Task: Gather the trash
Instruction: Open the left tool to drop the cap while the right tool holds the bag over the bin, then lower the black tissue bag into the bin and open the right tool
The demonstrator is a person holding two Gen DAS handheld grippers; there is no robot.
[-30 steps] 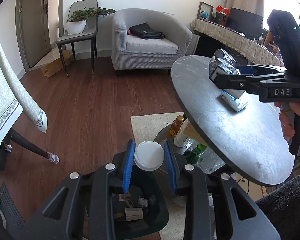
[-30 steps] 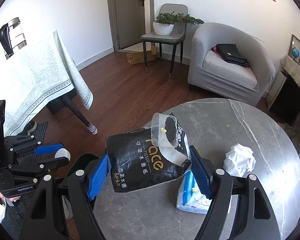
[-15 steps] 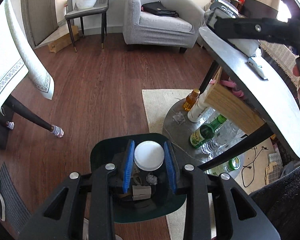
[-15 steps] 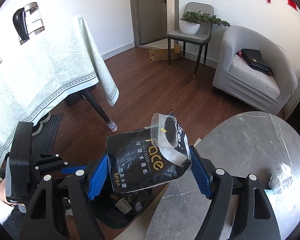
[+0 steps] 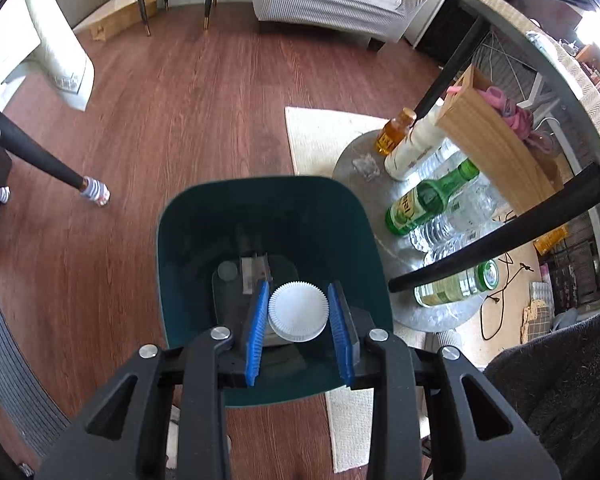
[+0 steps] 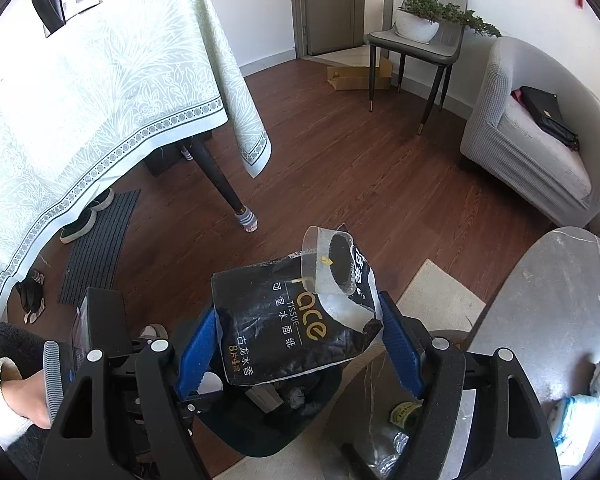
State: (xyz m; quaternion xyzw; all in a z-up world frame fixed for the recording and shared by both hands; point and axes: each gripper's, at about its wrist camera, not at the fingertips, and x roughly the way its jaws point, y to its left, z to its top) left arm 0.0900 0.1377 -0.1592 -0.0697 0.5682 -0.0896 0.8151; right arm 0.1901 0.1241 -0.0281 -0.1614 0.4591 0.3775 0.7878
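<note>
Left wrist view: left gripper (image 5: 298, 312) clamps a white fluted paper cup (image 5: 298, 312) at lower centre, over the open dark green bin (image 5: 172, 240).
Right wrist view: right gripper (image 6: 296, 330) grips a black tissue pack (image 6: 284, 332) at lower centre, above the bin (image 6: 260, 440).

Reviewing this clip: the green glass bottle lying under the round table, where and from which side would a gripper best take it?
A judgement: grip the green bottle across its wide labelled body, coming from the trash bin side. It lies tilted with its neck toward the wooden box, and clear bottles crowd its far side under the table leg.
</note>
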